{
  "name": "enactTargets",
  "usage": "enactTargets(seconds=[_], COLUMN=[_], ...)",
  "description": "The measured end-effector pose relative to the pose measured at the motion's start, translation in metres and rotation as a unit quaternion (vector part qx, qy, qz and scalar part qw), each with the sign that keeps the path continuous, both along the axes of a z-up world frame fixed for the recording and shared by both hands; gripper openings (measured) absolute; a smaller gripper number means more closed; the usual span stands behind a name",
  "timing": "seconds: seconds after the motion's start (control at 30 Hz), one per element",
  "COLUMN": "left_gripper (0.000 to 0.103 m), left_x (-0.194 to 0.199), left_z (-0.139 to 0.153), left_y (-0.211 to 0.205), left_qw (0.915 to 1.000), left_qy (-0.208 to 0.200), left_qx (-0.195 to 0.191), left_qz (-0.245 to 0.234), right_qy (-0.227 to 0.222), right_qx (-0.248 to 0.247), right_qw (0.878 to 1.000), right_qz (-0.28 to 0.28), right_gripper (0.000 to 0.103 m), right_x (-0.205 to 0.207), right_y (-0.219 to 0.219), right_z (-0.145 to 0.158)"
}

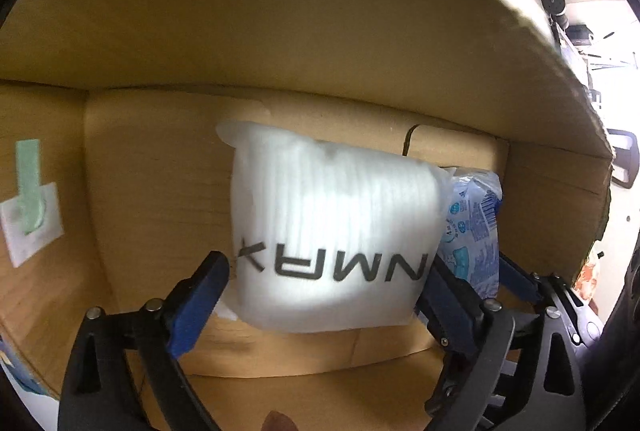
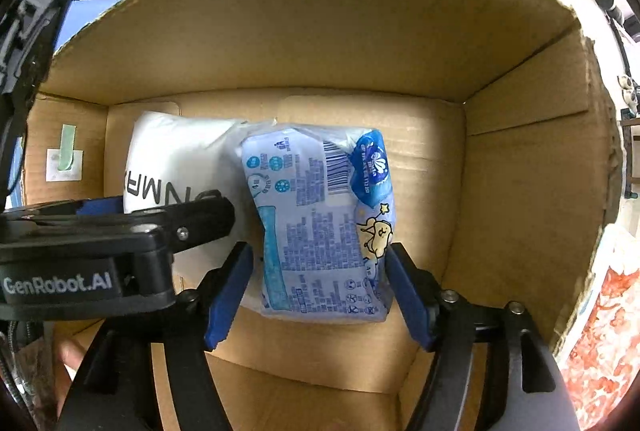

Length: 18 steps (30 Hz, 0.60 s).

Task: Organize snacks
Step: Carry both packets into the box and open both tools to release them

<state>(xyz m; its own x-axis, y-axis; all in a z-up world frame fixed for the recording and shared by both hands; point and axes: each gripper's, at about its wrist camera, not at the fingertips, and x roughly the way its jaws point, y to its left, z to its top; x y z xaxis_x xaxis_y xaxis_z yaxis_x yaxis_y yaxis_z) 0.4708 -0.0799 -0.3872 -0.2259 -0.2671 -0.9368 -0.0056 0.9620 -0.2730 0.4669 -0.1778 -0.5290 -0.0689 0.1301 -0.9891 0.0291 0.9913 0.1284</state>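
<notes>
Inside the cardboard box [image 2: 520,171], left gripper [image 1: 328,273] fingers stand wide around the white foam pack [image 1: 332,223] at frame centre — right gripper [image 2: 320,271] fingers sit parted, flanking the blue packet [image 2: 320,223], not pressing.

**Brown, White and Blue Inside the Box**

The cardboard box [image 2: 520,171] was plain tan-brown. The white packet [image 1: 332,223] carried black lettering. The blue packet [image 2: 320,219] was pale blue with dense darker-blue print, a black barcode and a yellow cartoon figure. A pale green strip [image 1: 30,187] sat on a white patch.
</notes>
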Motion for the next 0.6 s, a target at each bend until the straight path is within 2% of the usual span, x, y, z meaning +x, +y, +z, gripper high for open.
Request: enactTargets(seconds=[0.13, 0.23, 0.37, 0.43, 0.53, 0.6], left_gripper=[0.103, 0.103, 0.103, 0.103, 0.103, 0.103], left_x=[-0.006, -0.011, -0.027, -0.036, -0.054, -0.063], left_z=[0.020, 0.055, 0.077, 0.084, 0.092, 0.088], left_y=[0.003, 0.001, 0.007, 0.015, 0.023, 0.026], left_qw=[0.9994, 0.9947, 0.9880, 0.9853, 0.9822, 0.9811], left_qy=[-0.029, -0.091, -0.139, -0.152, -0.167, -0.172], left_qx=[0.017, 0.046, 0.066, 0.075, 0.082, 0.084], left_qz=[-0.004, -0.014, -0.017, -0.019, -0.026, -0.029], right_qy=[-0.005, -0.008, -0.015, -0.025, -0.036, -0.031], right_qx=[-0.003, 0.003, 0.009, -0.003, -0.018, -0.018], right_qw=[1.000, 1.000, 1.000, 1.000, 0.999, 0.999], right_qz=[0.000, -0.007, -0.016, -0.019, -0.023, -0.025], right_gripper=[0.077, 0.081, 0.094, 0.103, 0.103, 0.103], right_x=[-0.007, -0.015, -0.033, -0.043, -0.056, -0.048], right_y=[0.005, 0.005, 0.010, 0.014, 0.017, 0.024], right_z=[0.006, 0.011, 0.018, 0.022, 0.025, 0.032])
